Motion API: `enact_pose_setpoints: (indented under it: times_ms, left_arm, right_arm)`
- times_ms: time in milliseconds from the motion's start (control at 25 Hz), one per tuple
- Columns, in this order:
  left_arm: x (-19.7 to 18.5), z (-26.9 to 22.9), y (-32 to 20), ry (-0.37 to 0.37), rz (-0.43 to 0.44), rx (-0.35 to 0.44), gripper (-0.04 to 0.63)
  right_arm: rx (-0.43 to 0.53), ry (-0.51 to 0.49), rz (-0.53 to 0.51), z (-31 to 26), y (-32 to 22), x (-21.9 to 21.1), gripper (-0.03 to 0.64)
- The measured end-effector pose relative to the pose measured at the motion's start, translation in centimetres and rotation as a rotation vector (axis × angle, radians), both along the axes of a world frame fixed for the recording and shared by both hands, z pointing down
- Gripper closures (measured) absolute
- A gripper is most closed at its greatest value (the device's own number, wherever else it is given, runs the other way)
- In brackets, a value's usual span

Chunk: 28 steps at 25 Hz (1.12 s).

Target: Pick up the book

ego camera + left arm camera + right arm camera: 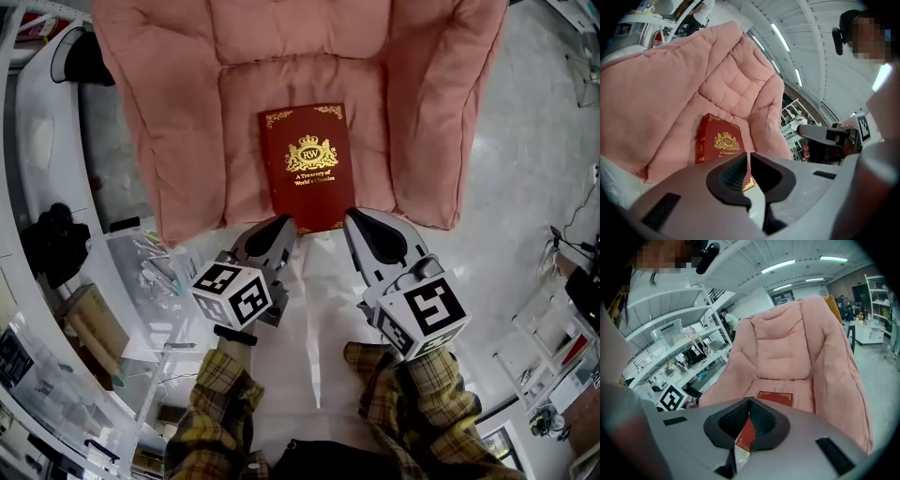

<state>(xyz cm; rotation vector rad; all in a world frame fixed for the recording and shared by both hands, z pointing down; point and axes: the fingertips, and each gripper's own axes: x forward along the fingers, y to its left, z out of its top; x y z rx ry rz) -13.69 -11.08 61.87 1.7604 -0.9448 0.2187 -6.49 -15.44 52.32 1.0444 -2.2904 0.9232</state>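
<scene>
A dark red book point(306, 167) with gold print lies flat on the seat of a pink cushioned armchair point(178, 141). Both grippers hover just in front of the seat's front edge, short of the book's near end. My left gripper point(283, 225) is shut and holds nothing; its view shows the book point(719, 138) past its closed tips point(748, 157). My right gripper point(356, 219) is also shut and empty. In its own view the tips point(750, 401) meet, and the book point(776, 398) lies beyond them on the seat.
White floor point(319, 319) lies under the grippers. A clear shelf unit with small items point(141, 281) stands at the left, and a white rack point(544, 347) at the right. The chair's padded arms point(441, 122) rise on both sides of the seat. Plaid sleeves point(225, 403) show at the bottom.
</scene>
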Motion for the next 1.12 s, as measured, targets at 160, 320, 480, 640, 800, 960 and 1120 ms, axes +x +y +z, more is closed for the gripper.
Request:
enact_pose_setpoints:
  times_ms: [160, 320, 480, 640, 800, 960, 1120]
  left_arm:
    - [0.2, 2.1, 0.5, 0.033, 0.003, -0.038, 0.520]
    - [0.7, 3.8, 1.5, 0.045, 0.052, -0.063, 0.386]
    - [0.2, 5.8, 2.5, 0.029, 0.060, -0.104, 0.305]
    - [-0.4, 7.7, 3.4, 0.026, 0.062, -0.162, 0.250]
    - [-0.8, 9.7, 4.8, 0.044, 0.063, -0.239, 0.221]
    - [-0.6, 11.3, 5.8, 0.091, 0.065, -0.305, 0.202]
    - [-0.4, 12.8, 6.3, 0.125, 0.054, -0.352, 0.199]
  right_arm:
    - [-0.012, -0.007, 0.006, 0.9, 0.4, -0.3, 0.600]
    - [-0.018, -0.007, -0.006, 1.4, 0.9, -0.5, 0.600]
    - [-0.029, -0.008, -0.016, 1.8, 1.2, -0.7, 0.600]
    - [-0.038, -0.012, -0.020, 2.1, 1.1, -0.9, 0.600]
    - [-0.048, -0.016, -0.033, 2.4, 1.5, -1.3, 0.600]
    - [-0.063, -0.024, -0.044, 2.9, 1.9, -1.8, 0.600]
    - [-0.077, -0.029, -0.053, 3.2, 2.4, -2.1, 0.600]
